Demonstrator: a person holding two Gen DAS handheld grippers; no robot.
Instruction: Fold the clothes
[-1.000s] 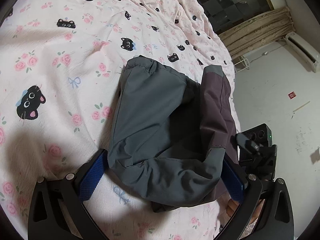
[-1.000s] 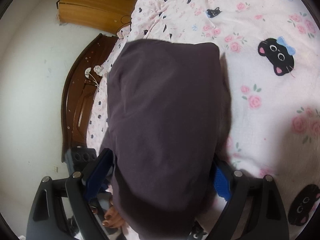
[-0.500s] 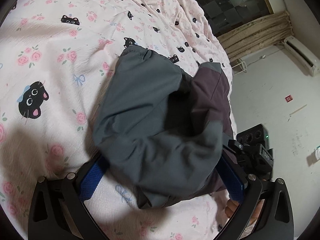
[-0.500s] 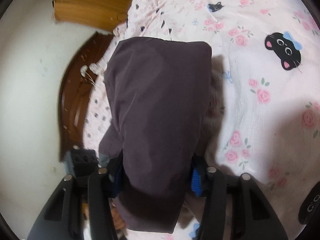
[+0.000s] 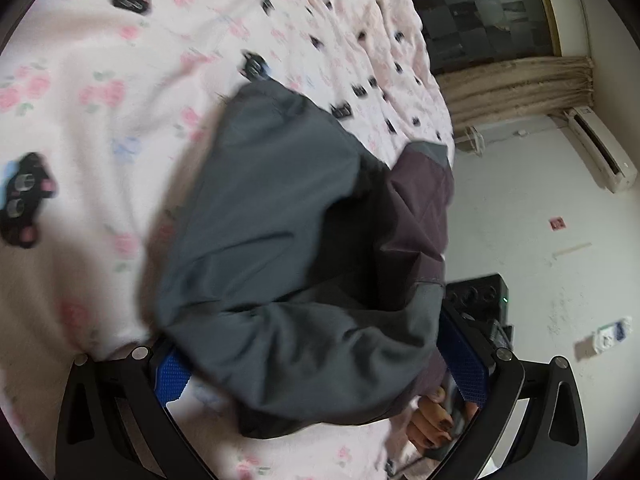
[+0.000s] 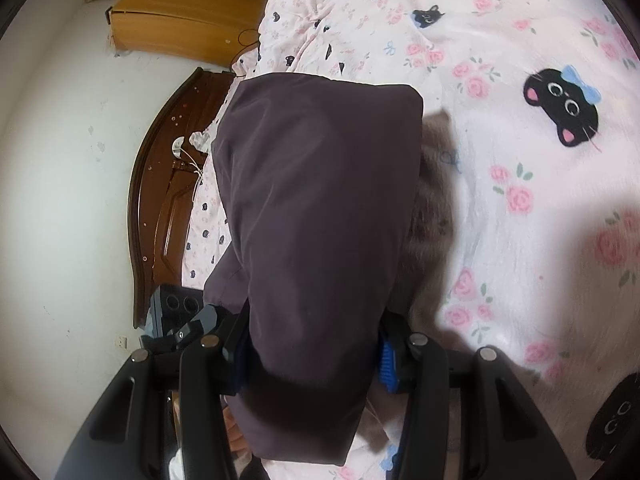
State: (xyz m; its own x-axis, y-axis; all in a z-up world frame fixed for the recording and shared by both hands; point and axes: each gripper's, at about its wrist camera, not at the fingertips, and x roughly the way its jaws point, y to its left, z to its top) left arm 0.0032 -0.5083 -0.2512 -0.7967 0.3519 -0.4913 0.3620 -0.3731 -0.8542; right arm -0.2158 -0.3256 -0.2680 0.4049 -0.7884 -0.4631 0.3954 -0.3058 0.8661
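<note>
Grey-and-plum fabric: one garment (image 5: 288, 240) lies bunched on one pink cat-print bedsheet (image 5: 100, 80), at the bed's edge. Two grippers straddle the garment's near end. The right gripper (image 6: 312, 354) clamps the plum fold between its blue pads; the left gripper (image 5: 320, 372) spreads wide around the grey sleeve, pads apart from the cloth. Beyond the garment stands one wooden headboard (image 6: 160, 200); the cloth hides the sheet beneath.
</note>
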